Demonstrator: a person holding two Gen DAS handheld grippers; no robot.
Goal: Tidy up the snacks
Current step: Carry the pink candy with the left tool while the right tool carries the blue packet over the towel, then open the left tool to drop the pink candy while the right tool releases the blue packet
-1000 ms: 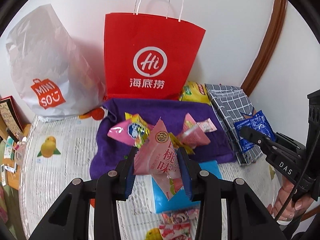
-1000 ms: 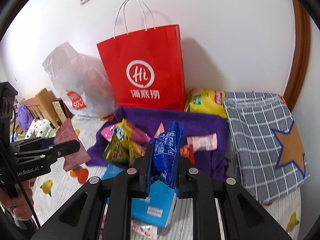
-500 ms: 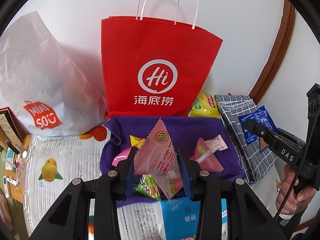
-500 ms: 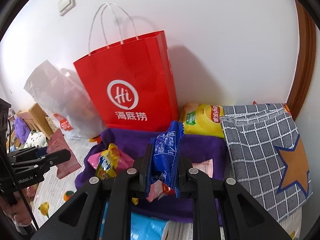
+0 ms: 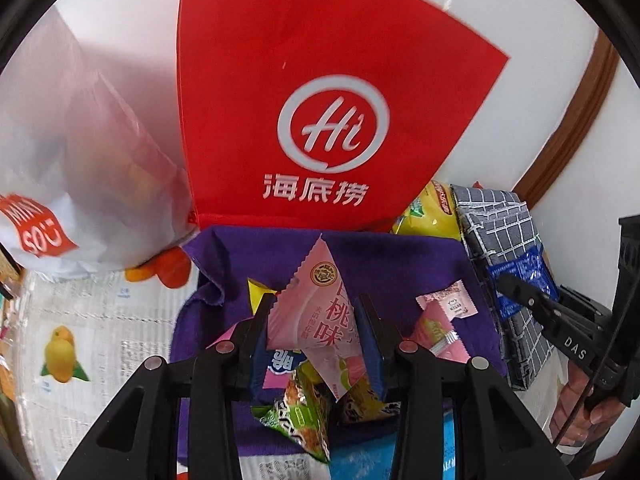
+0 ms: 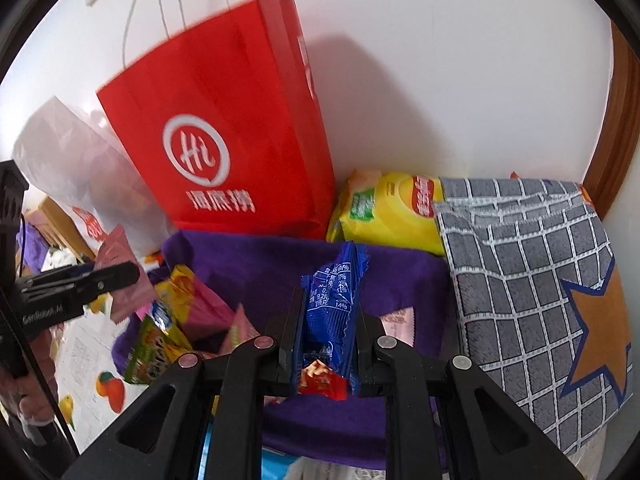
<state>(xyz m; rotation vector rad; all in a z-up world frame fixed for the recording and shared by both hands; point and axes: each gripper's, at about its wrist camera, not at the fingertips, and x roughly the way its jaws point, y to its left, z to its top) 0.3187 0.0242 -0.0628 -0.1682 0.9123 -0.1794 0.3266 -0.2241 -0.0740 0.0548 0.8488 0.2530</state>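
My left gripper point(image 5: 316, 320) is shut on a pink peach-flavour snack packet point(image 5: 320, 312), held above the purple cloth point(image 5: 400, 264) and close to the red paper bag point(image 5: 320, 100). My right gripper point(image 6: 328, 320) is shut on a blue snack packet point(image 6: 332, 300), also above the purple cloth point(image 6: 260, 256), to the right of the red bag point(image 6: 224, 128). Several small snack packets point(image 5: 304, 416) lie on the cloth below. The right gripper with its blue packet point(image 5: 528, 280) shows at the right of the left wrist view.
A white Miniso plastic bag point(image 5: 80, 160) stands left of the red bag. A yellow chips bag point(image 6: 392, 208) and a grey checked cloth bag point(image 6: 540, 288) lie to the right. A blue box point(image 5: 384, 456) sits in front. The wall is just behind.
Both grippers have moved forward and up toward the red bag, each still holding its packet. The bag now fills much more of both views.
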